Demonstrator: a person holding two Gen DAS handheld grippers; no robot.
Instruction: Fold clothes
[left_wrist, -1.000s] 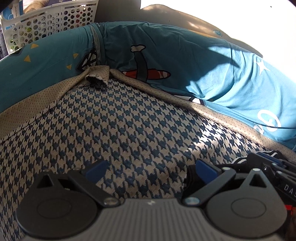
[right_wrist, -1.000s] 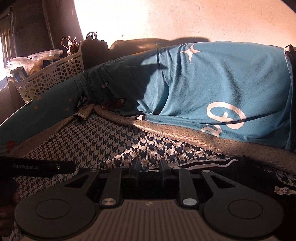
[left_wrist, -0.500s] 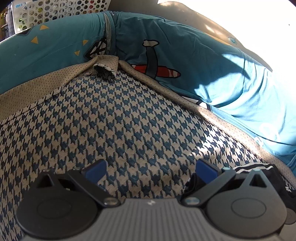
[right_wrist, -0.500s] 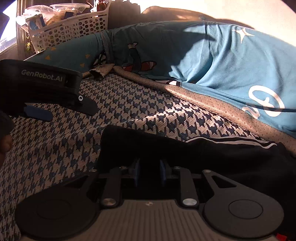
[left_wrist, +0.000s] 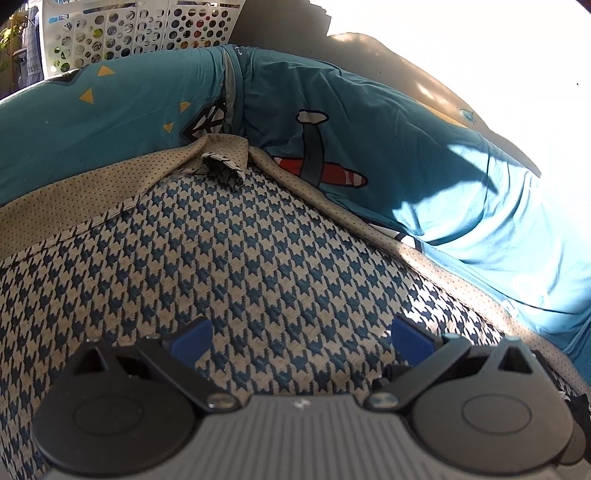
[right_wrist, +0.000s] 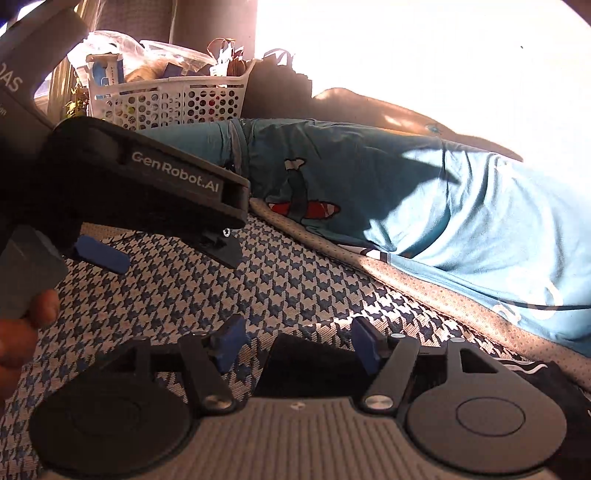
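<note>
We see the garment (right_wrist: 546, 384) lying on the mat (right_wrist: 295, 280). Behind the mat runs bedding (right_wrist: 443, 206). A basket (right_wrist: 177, 99) stands behind its left end.

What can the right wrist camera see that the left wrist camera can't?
Only the right wrist view shows the left gripper from outside, a hand and the stuff piled in the white basket. Its own right gripper is opening over black clothing.

Only the left wrist view shows the yellow triangles.

Both show the houndstooth cover and teal bedding.
</note>
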